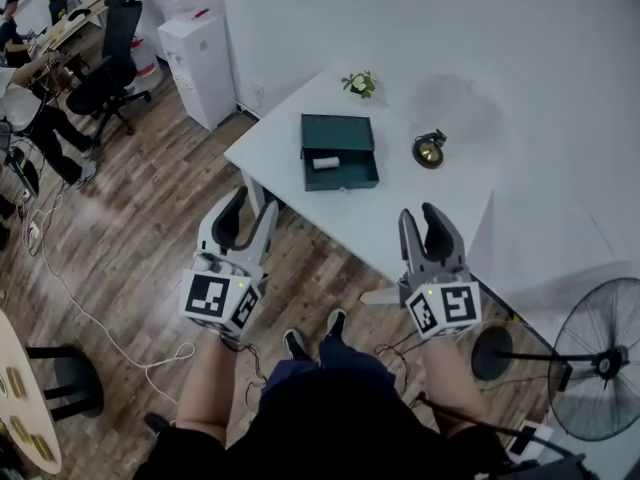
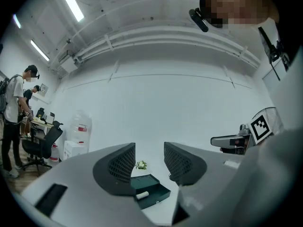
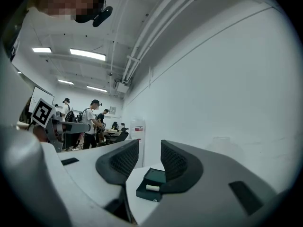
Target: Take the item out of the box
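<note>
Well short: left gripper, right gripper part-open, empty. Step in, straddle white roll in open box near worktop's left corner, lift straight.

Lit brightly and evenly by ceiling tubes at ten to eleven o'clock in both gripper views, blown white. Weak, soft shadows. Strong fisheye bending, black corners there; slight softness overall.
</note>
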Demonstrator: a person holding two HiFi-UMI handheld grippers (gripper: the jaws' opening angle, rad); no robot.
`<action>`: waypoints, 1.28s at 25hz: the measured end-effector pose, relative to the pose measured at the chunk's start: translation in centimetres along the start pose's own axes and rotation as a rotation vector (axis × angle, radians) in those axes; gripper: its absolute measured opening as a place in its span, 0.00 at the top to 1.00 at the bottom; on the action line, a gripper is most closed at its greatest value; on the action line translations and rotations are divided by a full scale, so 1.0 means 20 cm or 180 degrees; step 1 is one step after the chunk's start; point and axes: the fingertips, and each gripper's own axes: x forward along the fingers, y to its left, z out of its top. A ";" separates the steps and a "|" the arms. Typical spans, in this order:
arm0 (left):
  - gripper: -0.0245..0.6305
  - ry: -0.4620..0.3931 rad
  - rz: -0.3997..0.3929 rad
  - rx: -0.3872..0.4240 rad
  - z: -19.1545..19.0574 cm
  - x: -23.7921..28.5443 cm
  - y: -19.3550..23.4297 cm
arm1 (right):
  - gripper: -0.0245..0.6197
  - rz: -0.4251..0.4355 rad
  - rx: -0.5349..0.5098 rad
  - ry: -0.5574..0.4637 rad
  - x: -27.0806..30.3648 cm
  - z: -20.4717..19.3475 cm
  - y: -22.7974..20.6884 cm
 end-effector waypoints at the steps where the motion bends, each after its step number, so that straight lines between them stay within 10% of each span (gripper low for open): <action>1: 0.69 0.0008 -0.0004 -0.0022 -0.01 0.03 0.01 | 0.73 -0.0007 0.0003 0.0009 0.02 -0.01 -0.01; 24: 0.69 0.0635 -0.0072 0.0433 -0.29 1.05 0.05 | 0.74 0.0175 0.0697 -0.0070 0.77 -0.27 -0.64; 32: 0.69 0.1282 -0.0295 0.1039 -0.62 1.34 0.06 | 0.75 0.0062 0.0775 0.0009 0.89 -0.30 -0.82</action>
